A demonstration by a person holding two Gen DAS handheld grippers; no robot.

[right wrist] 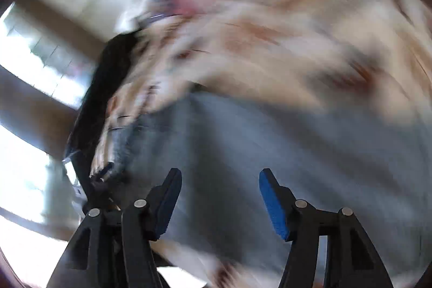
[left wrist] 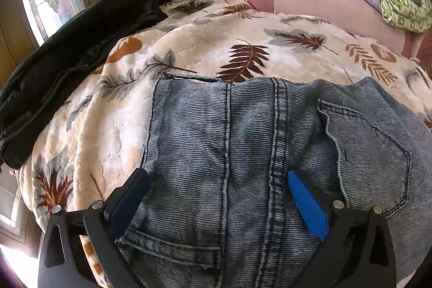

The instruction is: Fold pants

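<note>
Here, your faded blue denim jeans (left wrist: 243, 166) lie flat on the cream fleece blanket printed with brown and grey leaves (left wrist: 205, 45), seat side up, with 2 back pockets showing in the left wrist view and the double-stitched centre seam running straight away from the camera toward the far edge, which looks like a fold or the waistband; I cannot tell which. That seam is the relation your next move turns on: it appears to be the long axis of what is visible, and it passes between the fingers of your left gripper (left wrist: 218, 180), closer to the blue-padded finger. The jaws there stand spread as wide as they go, low over the denim and pinching nothing; whether the tips brush the cloth I cannot tell. Your right gripper (right wrist: 220, 181) also stands apart, about half spread, nothing between its pads, with a blue-grey expanse that is likely the same jeans ahead of it. Neither view shows the other gripper, so which hand is nearer cannot be settled. The left view is sharp and gives you seams, pockets and the rumpled black garment (left wrist: 67, 58) lying well off to the left; the right view is smeared by motion and gives only colour masses, plus a bright window (right wrist: 27, 66) at the left.
</note>
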